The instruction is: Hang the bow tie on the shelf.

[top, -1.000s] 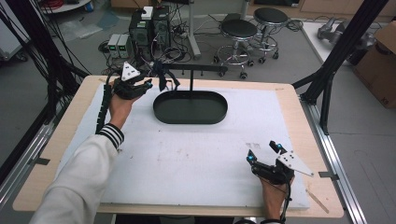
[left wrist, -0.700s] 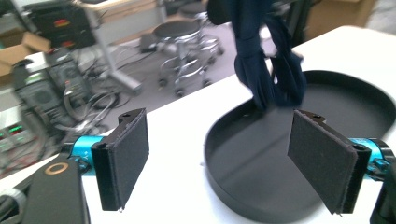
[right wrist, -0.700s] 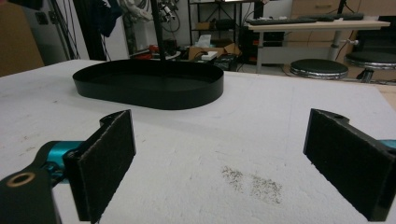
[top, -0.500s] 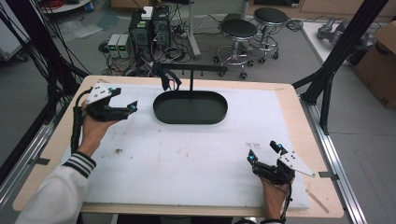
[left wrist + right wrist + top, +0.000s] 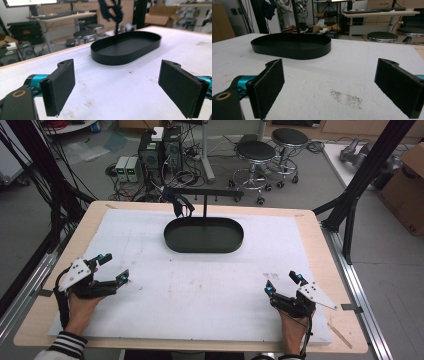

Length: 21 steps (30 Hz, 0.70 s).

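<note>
A black oval tray (image 5: 204,235) lies at the far middle of the white mat, with nothing in it. A thin post (image 5: 205,206) rises behind it, carrying a crossbar from which a dark tangled item (image 5: 177,206) hangs. My left gripper (image 5: 114,267) rests open near the mat's front left, held by a hand. My right gripper (image 5: 281,282) sits open at the front right. In the left gripper view the tray (image 5: 126,47) lies ahead between the spread pads (image 5: 62,85). The right gripper view shows the tray (image 5: 292,46) ahead to the left and a dark speckled stain (image 5: 347,98) on the mat.
The white mat (image 5: 210,285) covers a wooden table (image 5: 320,245). Black frame posts (image 5: 357,195) stand at the right and left sides. Two stools (image 5: 255,152) and computer boxes (image 5: 160,147) are on the floor beyond the far edge.
My left gripper has drawn back from the far left, beside the tray, to the front left of the mat. The right gripper has stayed put.
</note>
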Tool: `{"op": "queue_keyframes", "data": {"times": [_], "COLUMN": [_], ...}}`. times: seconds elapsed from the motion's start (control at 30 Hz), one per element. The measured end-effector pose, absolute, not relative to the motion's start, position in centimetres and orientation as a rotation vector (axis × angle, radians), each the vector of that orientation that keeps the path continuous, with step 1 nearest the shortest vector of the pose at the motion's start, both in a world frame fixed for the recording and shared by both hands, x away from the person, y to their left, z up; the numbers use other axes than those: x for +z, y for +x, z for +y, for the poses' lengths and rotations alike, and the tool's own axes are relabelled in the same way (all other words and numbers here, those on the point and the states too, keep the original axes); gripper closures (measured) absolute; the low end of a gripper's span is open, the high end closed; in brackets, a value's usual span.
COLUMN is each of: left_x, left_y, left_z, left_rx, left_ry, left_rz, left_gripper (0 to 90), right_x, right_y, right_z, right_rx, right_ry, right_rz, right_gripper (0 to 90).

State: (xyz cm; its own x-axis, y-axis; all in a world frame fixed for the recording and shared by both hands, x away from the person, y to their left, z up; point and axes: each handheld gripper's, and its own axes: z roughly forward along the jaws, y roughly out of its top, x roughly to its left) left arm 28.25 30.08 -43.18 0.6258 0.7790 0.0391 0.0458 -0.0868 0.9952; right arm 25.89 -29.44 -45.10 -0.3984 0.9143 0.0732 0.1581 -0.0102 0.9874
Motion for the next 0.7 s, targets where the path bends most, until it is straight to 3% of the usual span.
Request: {"op": "queue_keyframes", "data": {"times": [0.2, 0.7], "left_x": [-45.0, -45.4], "left_y": [25.8, 26.0], "left_z": [31.4, 31.7], "left_rx": [0.710, 0.692], "left_ry": [1.460, 1.437], "left_rz": [0.706, 0.684], "left_gripper": [14.8, 15.4], "right_x": [-45.1, -45.2], "right_y": [25.8, 25.7], "right_z": [-29.4, -29.4], "right_rx": [1.468, 1.464], "right_ry": [1.124, 1.112], "right_rz": [1.602, 1.588], "right_gripper": [8.1, 8.0]}}
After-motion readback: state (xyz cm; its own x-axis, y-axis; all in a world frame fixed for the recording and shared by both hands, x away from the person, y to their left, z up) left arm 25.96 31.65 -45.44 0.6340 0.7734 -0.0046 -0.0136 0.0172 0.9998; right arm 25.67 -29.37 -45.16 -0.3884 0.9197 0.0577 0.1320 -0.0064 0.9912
